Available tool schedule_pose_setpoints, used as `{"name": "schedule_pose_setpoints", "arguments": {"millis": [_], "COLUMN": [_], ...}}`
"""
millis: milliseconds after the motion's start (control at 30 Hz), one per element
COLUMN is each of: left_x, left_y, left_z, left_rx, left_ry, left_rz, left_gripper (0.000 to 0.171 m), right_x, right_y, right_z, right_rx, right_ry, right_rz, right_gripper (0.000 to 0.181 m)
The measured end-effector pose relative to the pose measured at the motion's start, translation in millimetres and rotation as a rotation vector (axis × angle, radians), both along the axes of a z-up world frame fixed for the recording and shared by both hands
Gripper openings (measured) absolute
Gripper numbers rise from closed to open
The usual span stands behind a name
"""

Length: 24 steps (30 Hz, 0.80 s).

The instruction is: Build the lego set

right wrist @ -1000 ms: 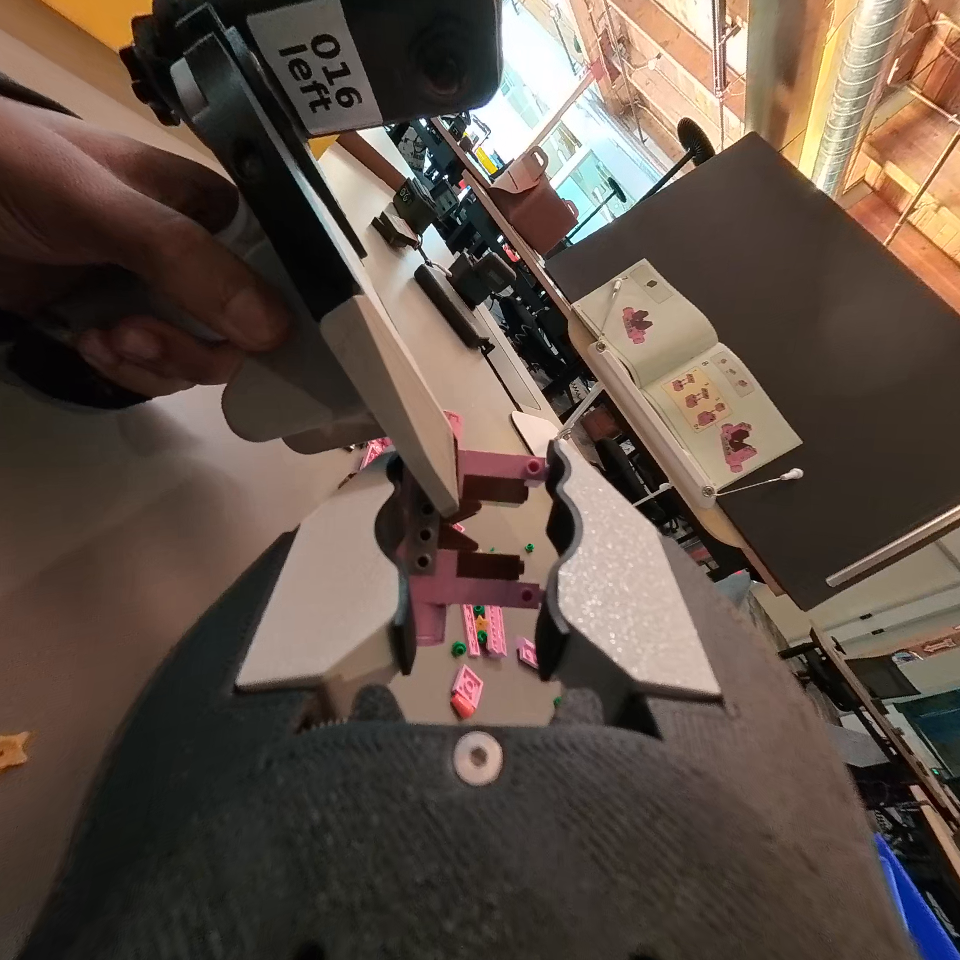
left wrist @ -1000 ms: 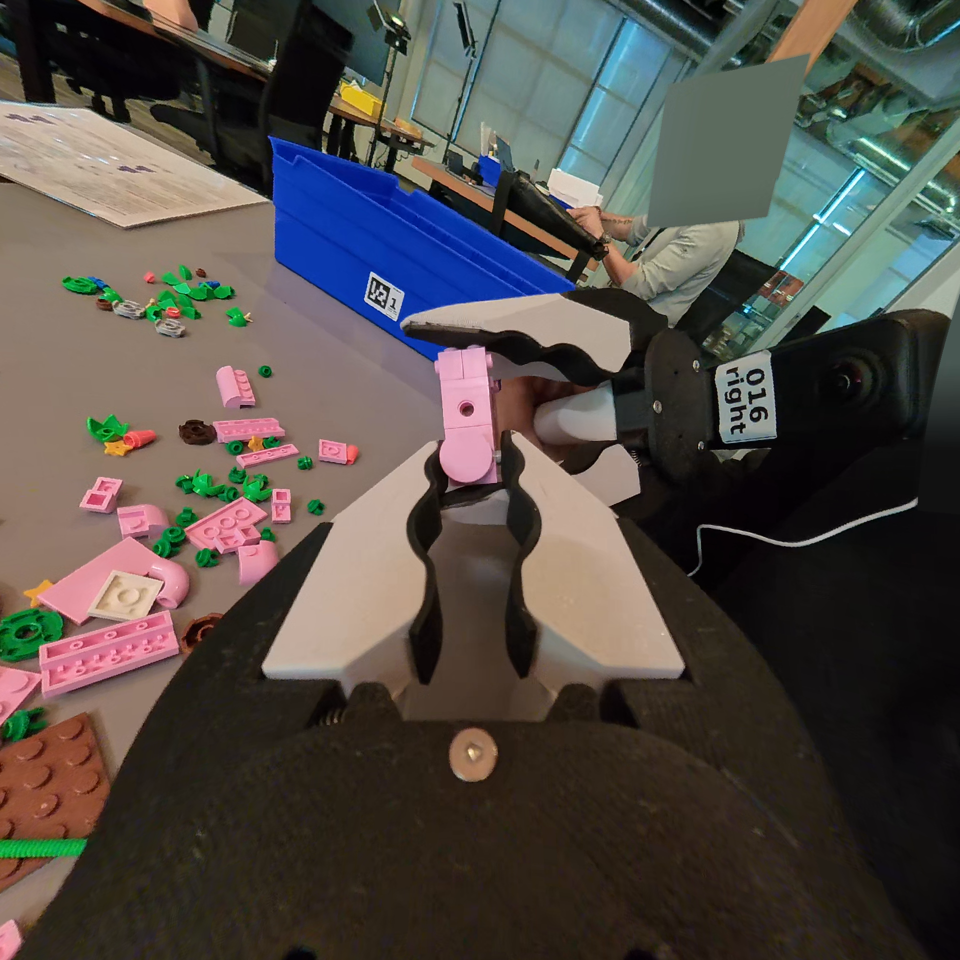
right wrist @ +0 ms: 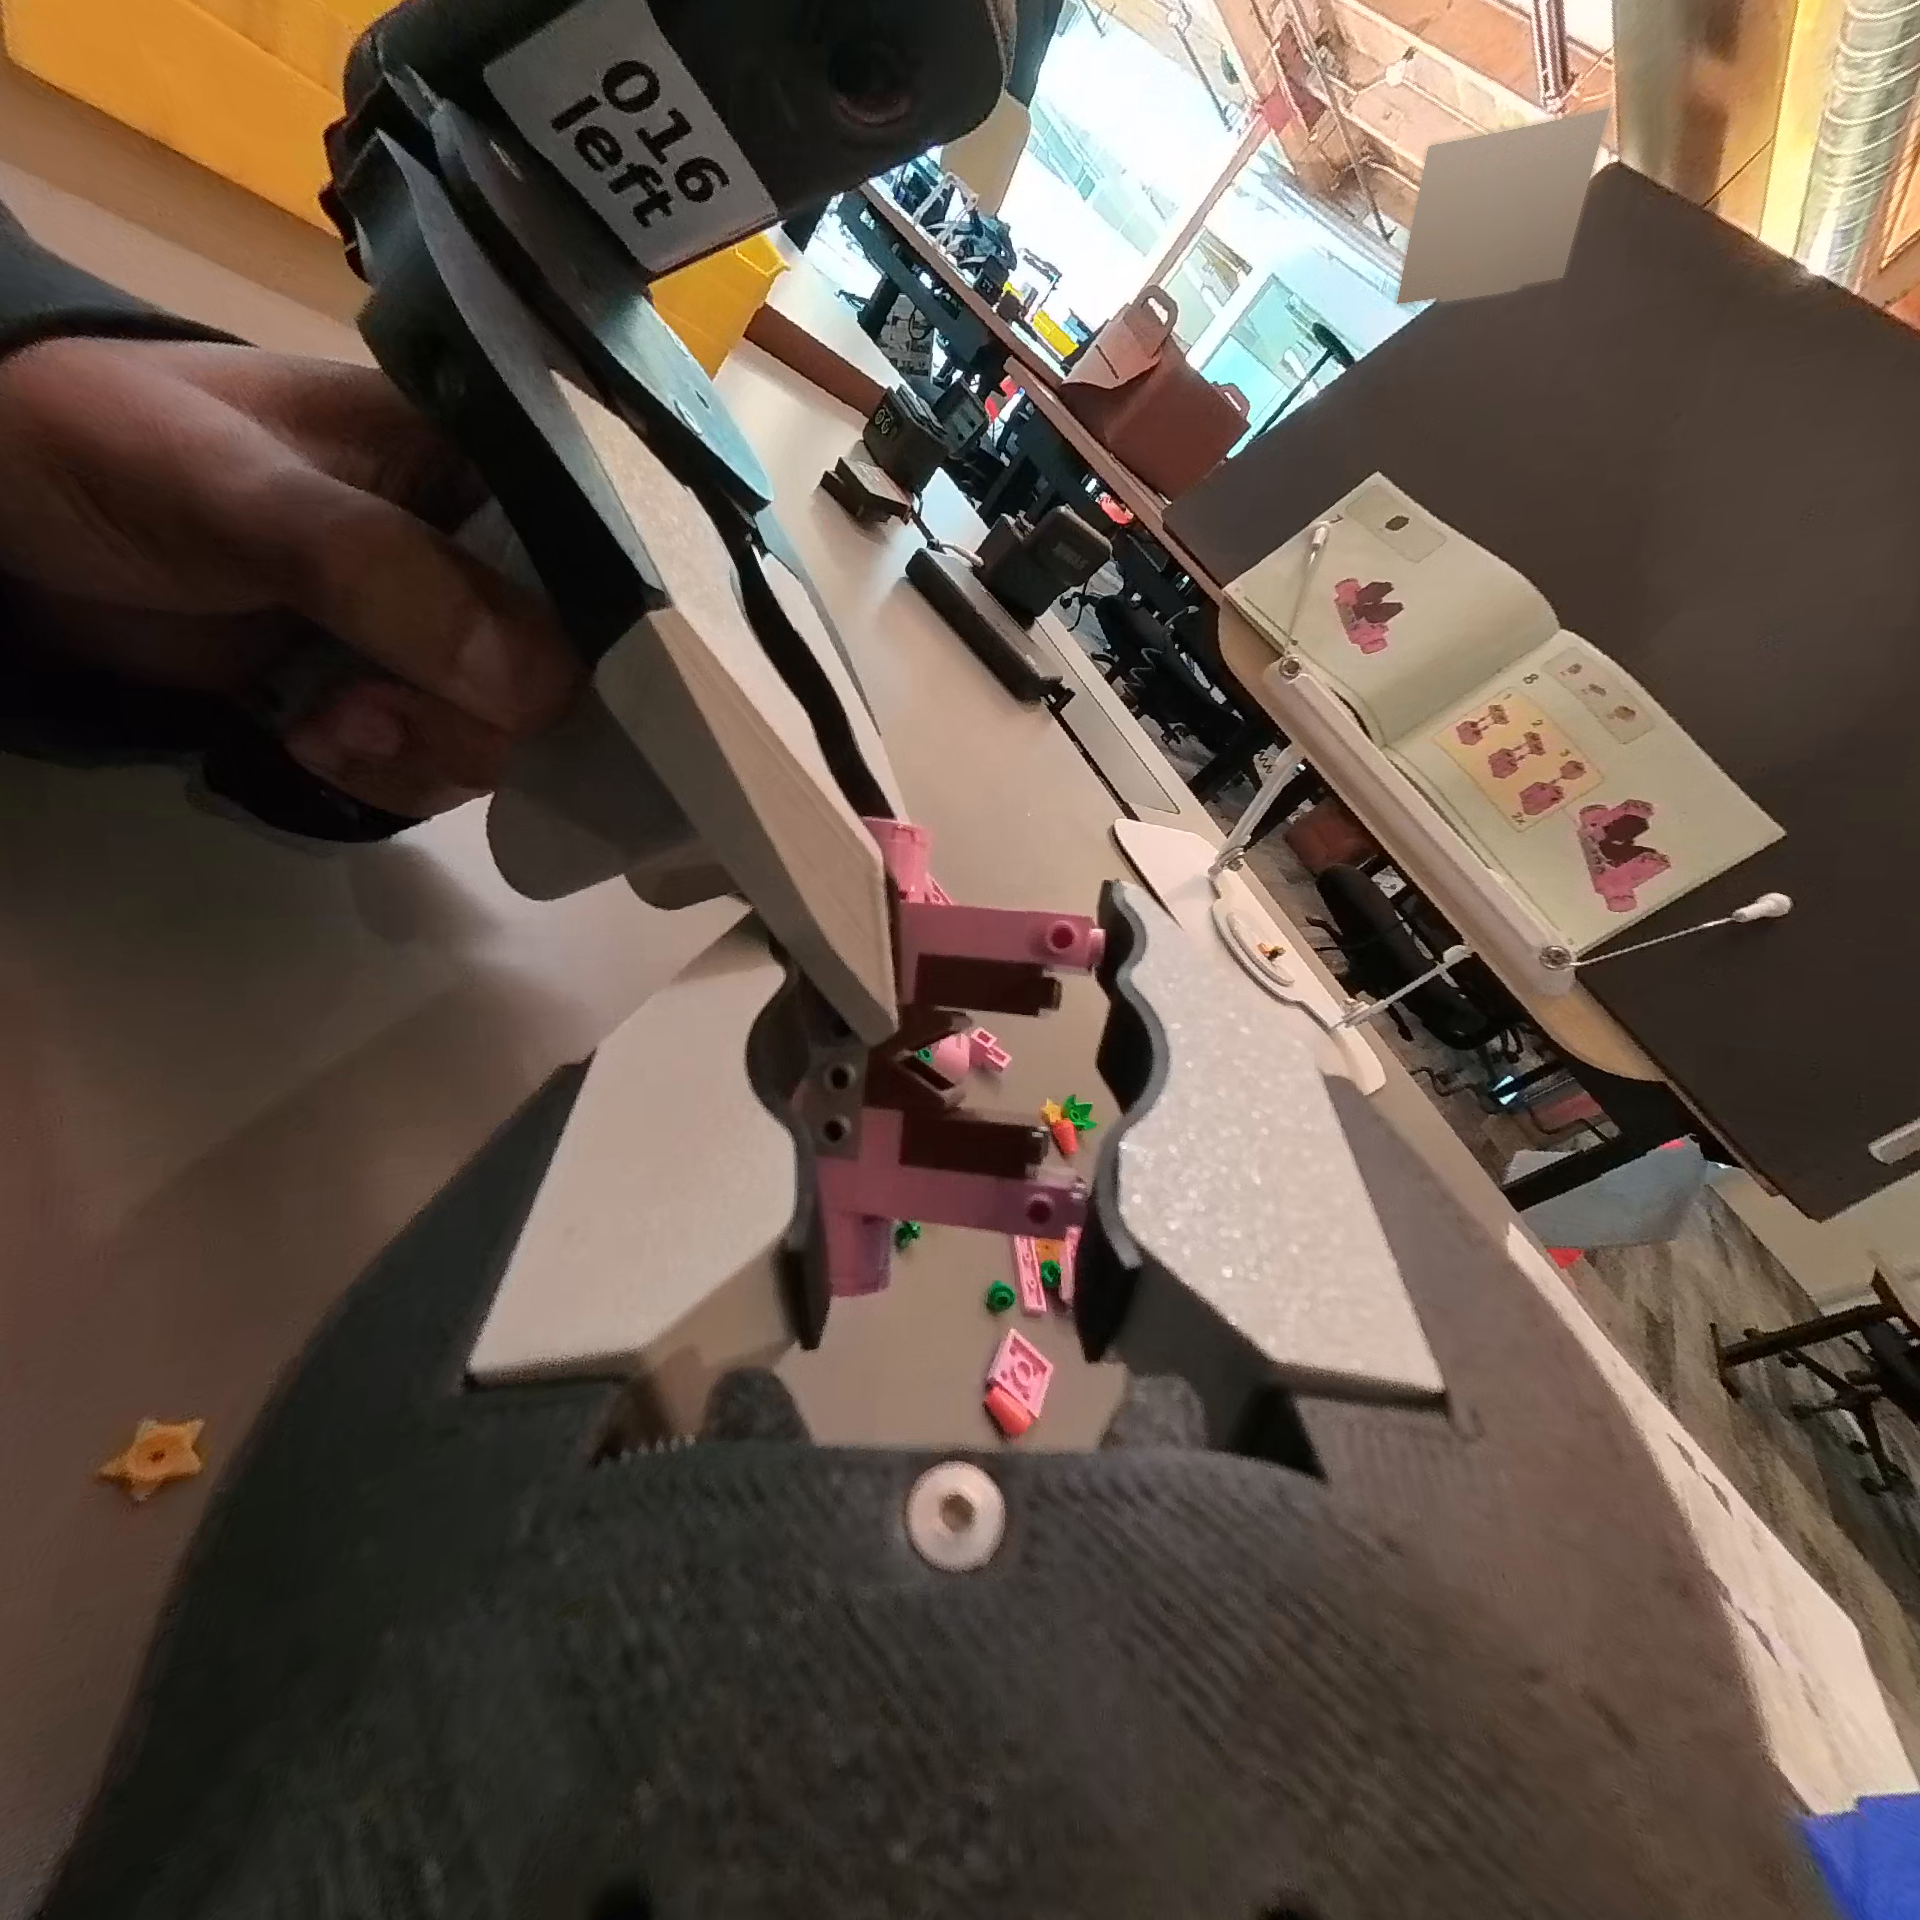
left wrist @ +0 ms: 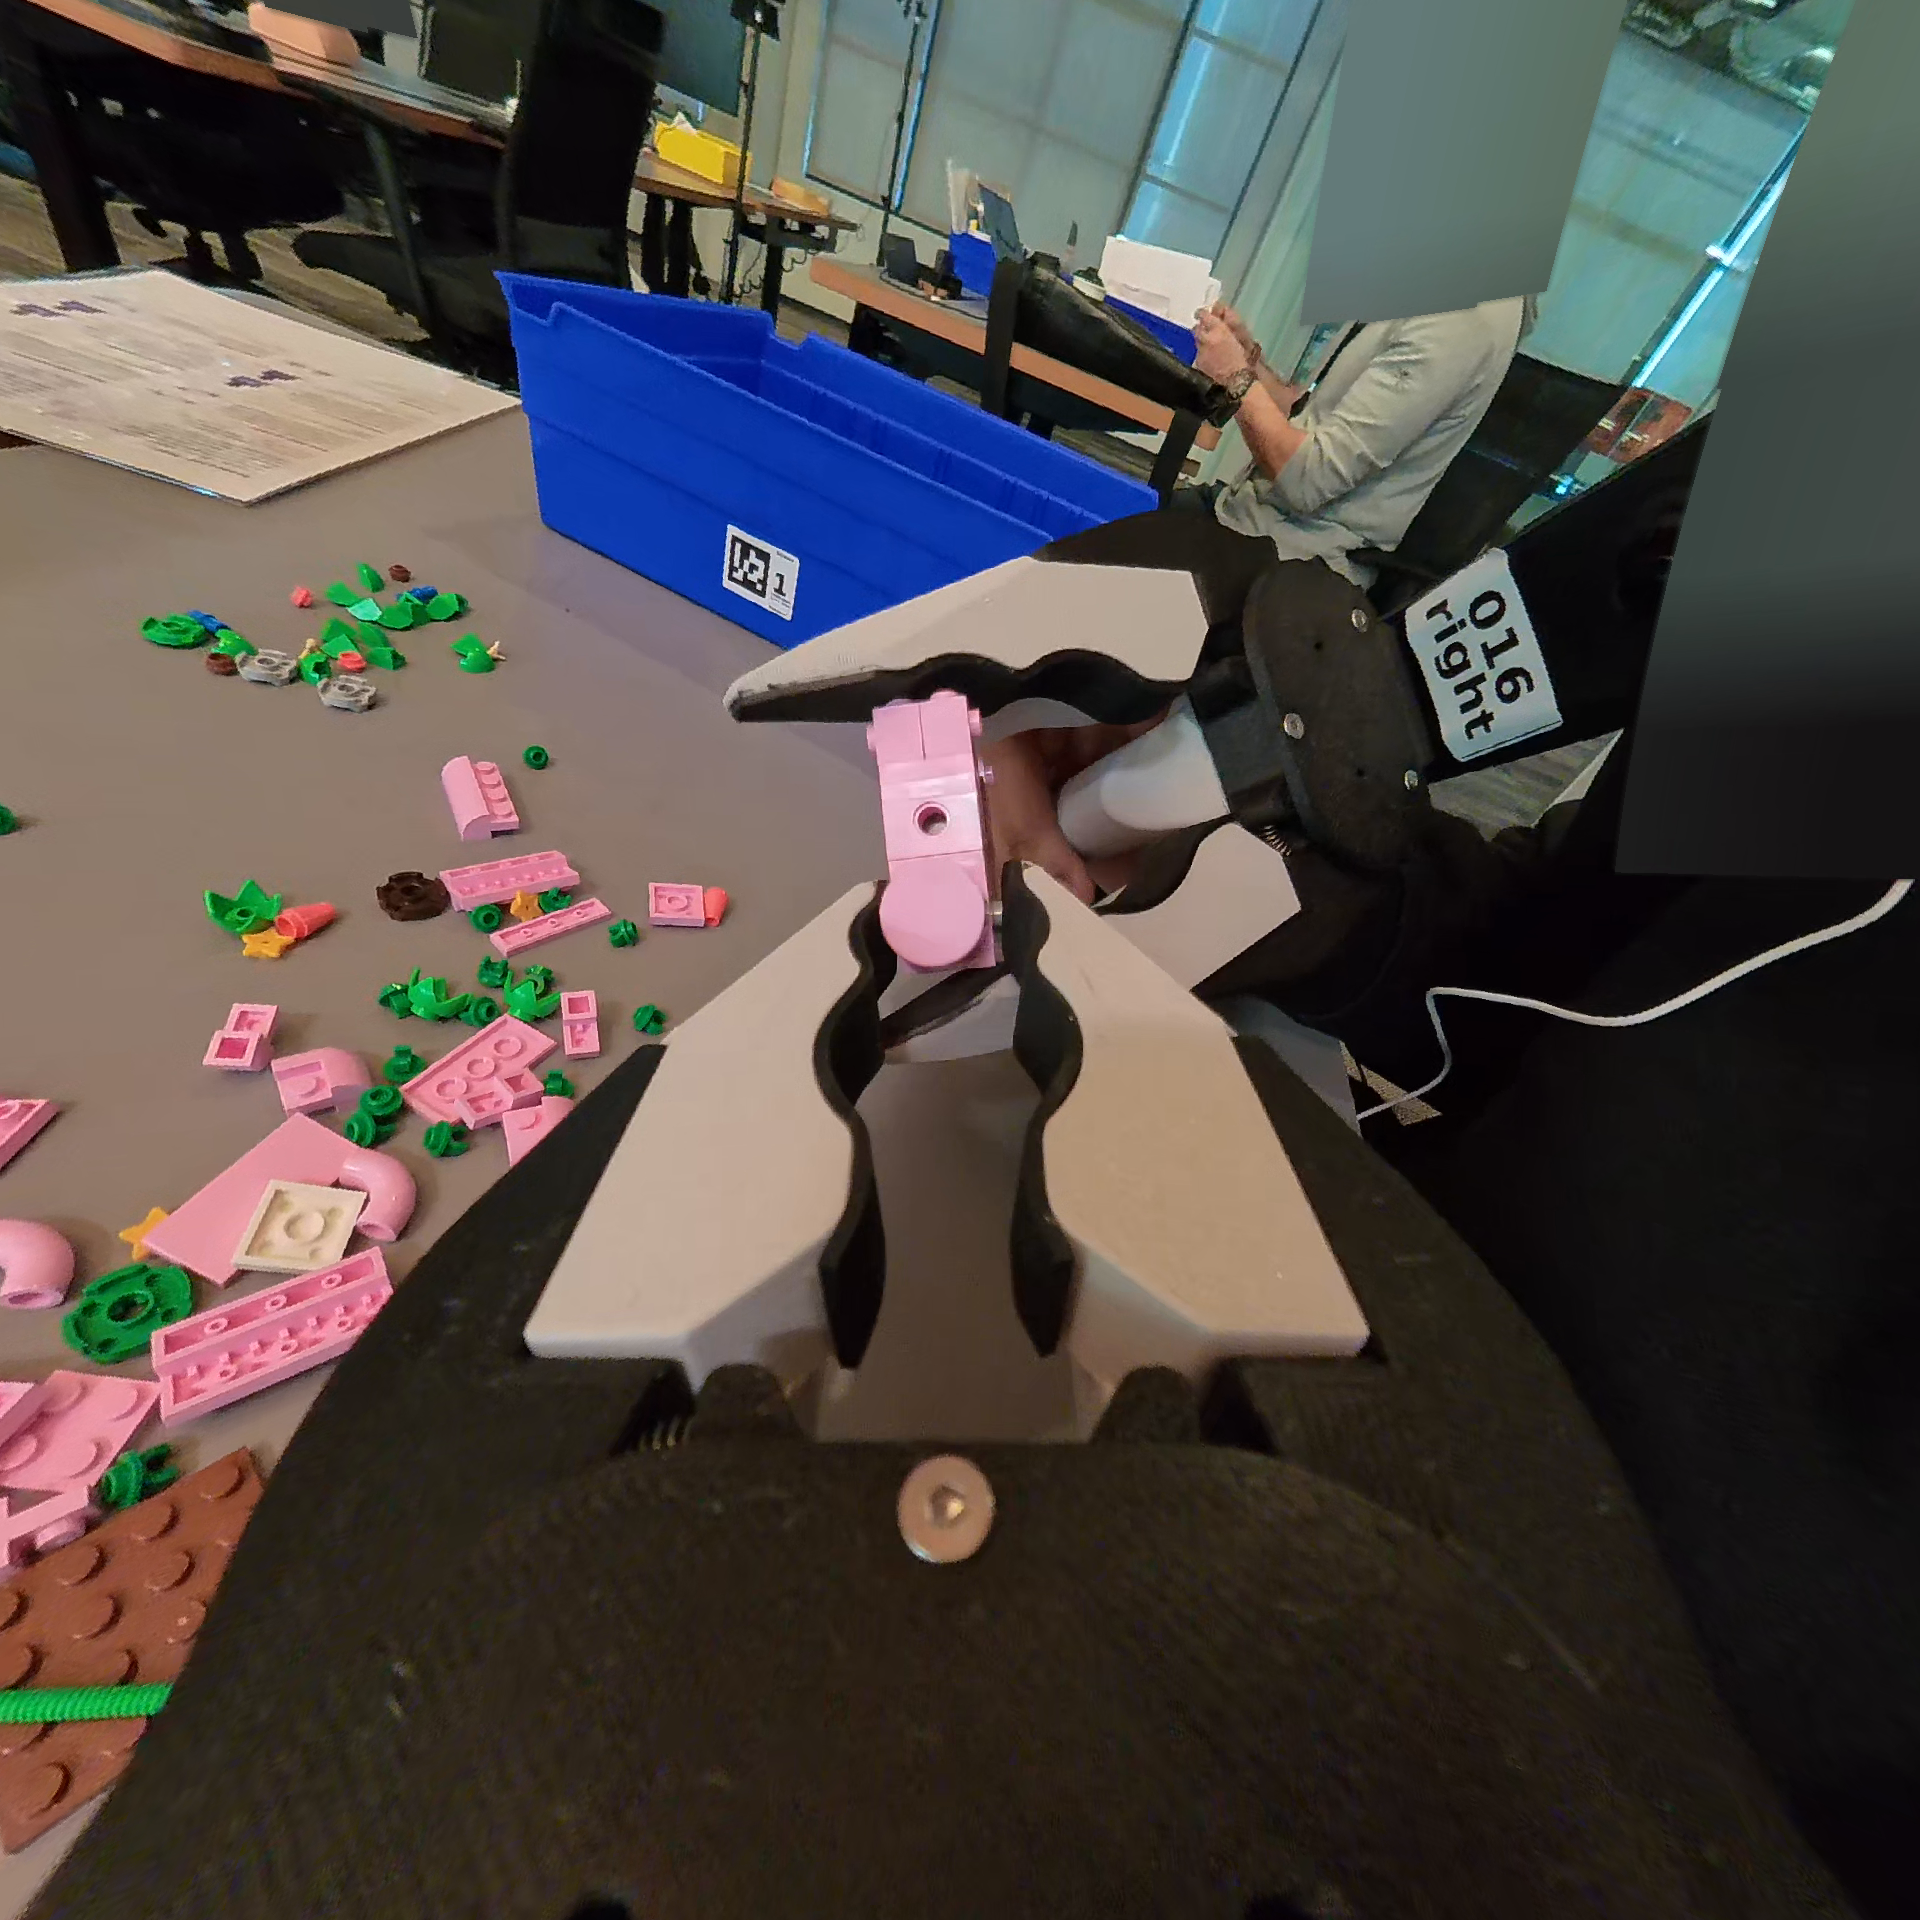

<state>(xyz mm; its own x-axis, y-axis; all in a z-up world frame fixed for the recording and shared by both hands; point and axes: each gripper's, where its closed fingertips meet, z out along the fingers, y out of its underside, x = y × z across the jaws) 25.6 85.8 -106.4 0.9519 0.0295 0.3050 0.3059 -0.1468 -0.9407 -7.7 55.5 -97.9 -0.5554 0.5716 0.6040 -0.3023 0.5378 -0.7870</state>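
Grey tabletop in a busy open workshop fills the left wrist view: at nine o'clock lie loose pink plates (left wrist: pixel 272 1333) and green leaf bits (left wrist: pixel 358 627), at seven o'clock a brown baseplate (left wrist: pixel 99 1631), at eleven o'clock a blue bin (left wrist: pixel 665 468), and at one o'clock a seated person (left wrist: pixel 1361 436) at another desk.

Since a second ago little has shifted. The two grippers still meet over the table edge and the pink and brown assembly (left wrist: pixel 932 831) sits in the same shared hold, only slightly re-angled. My reading is that this is a pressing or seating step still under way, not a finished join.

Centre frame, the left gripper (left wrist: pixel 940 925) is nearly closed, its tips pinching the rounded pink lower end of the assembly. From three o'clock the right gripper (left wrist: pixel 935 717) reaches in, one finger lying on the top studs.

In the right wrist view the right gripper (right wrist: pixel 997 1091) stands about half open, spanning the assembly (right wrist: pixel 956 1091) lengthwise, with both fingers against its ends. The left gripper (right wrist: pixel 883 935) comes down from ten o'clock onto the upper end. At two o'clock the instruction booklet (right wrist: pixel 1507 727) lies open on a stand
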Motion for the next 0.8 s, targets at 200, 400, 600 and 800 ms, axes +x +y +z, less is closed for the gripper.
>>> {"name": "schedule_pose_setpoints", "arguments": {"millis": [200,400,600,800], "left_x": [0,1,-2,-20], "left_y": [0,0,-1,-11], "left_z": [-2,-2,6,9], "left_rx": [-0.011,-0.013,0.071,0.169], "left_ry": [0.009,0.021,-0.147,-0.342], "left_rz": [0.001,-0.005,-0.045,-0.04], "left_gripper": [0.018,0.018,0.018,0.019], "right_x": [0,1,-2,-5], "right_y": [-1,-1,-1,15], "right_z": [-2,-3,6,19], "right_rx": [0.018,0.03,-0.022,-0.124], "right_ry": [-0.015,-0.015,0.032,0.074], "right_rz": [0.011,0.018,-0.005,-0.04], "right_gripper": [0.055,0.055,0.054,0.074]}}
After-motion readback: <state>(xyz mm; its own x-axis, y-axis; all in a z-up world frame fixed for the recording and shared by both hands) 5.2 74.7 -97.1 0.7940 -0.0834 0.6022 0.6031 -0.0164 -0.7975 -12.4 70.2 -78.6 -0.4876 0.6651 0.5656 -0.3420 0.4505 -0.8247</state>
